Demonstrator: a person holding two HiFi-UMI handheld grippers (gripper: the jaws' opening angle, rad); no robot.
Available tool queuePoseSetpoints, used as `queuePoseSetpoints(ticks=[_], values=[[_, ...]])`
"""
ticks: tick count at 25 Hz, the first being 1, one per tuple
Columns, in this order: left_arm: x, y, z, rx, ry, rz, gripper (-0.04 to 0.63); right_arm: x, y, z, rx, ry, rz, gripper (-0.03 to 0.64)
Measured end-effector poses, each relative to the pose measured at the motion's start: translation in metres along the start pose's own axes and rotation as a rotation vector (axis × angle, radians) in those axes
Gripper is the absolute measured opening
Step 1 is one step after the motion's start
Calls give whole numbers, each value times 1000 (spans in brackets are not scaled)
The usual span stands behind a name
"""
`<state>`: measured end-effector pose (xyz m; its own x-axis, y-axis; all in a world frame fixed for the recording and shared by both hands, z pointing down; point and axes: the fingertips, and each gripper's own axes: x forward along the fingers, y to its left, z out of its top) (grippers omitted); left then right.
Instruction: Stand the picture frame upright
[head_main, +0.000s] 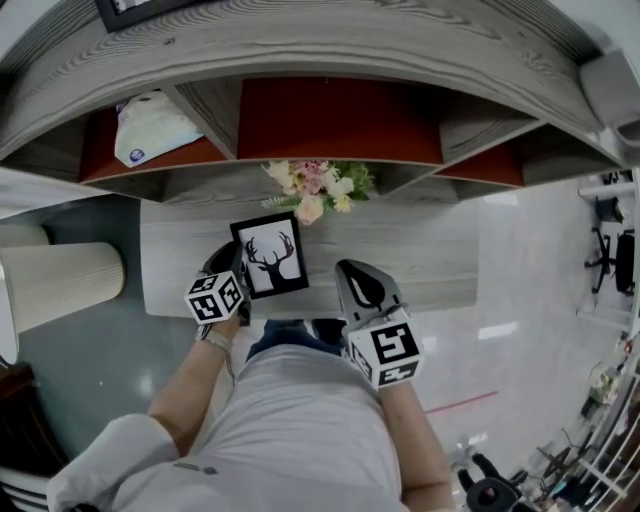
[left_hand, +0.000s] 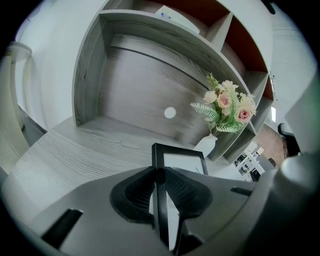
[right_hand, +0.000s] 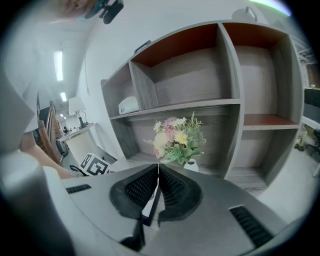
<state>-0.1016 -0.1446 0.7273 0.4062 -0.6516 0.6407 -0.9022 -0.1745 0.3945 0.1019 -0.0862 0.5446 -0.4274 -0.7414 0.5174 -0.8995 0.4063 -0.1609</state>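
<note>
Left gripper (left_hand: 159, 175): my jaws clamp the picture frame (head_main: 271, 256), tilted, not yet standing. Right gripper (right_hand: 158, 172): jaws closed, empty.

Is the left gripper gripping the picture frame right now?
Yes, in the left gripper view the left gripper has its jaws pressed on either side of the black edge of the picture frame.
</note>
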Motion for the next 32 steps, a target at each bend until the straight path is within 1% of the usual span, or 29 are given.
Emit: queuePoseSetpoints(ticks=[6,10,13,16,20,23,27,28,29,30,32], values=[[-10,-10,12,69,-62,-52,74,10,2,-2,-11,11,21,20],[-15,-14,15,100,-86,-73,74,21,0,-10,2,27,30,20],[-18,-17,16,133,-101,-85,74,40,3,-12,-6,33,61,20],[-18,-20,16,158,-111,-92,74,63,3,-21,-38,65,89,21],[-19,-20,17,169,-118,-94,74,92,-5,-37,-43,124,101,21],[-18,-18,17,169,-118,-93,74,112,-10,-48,-17,165,110,21],[-16,-18,18,165,-117,-95,74,133,-12,-64,60,215,128,25],[-15,-17,18,164,-117,-95,74,137,-11,-68,76,225,134,34],[-15,-16,18,161,-116,-95,74,141,-10,-72,92,237,143,69],[-14,-16,18,157,-116,-94,74,145,-9,-78,108,253,153,130],[-13,-14,17,151,-115,-95,74,153,-8,-92,141,292,171,174]])
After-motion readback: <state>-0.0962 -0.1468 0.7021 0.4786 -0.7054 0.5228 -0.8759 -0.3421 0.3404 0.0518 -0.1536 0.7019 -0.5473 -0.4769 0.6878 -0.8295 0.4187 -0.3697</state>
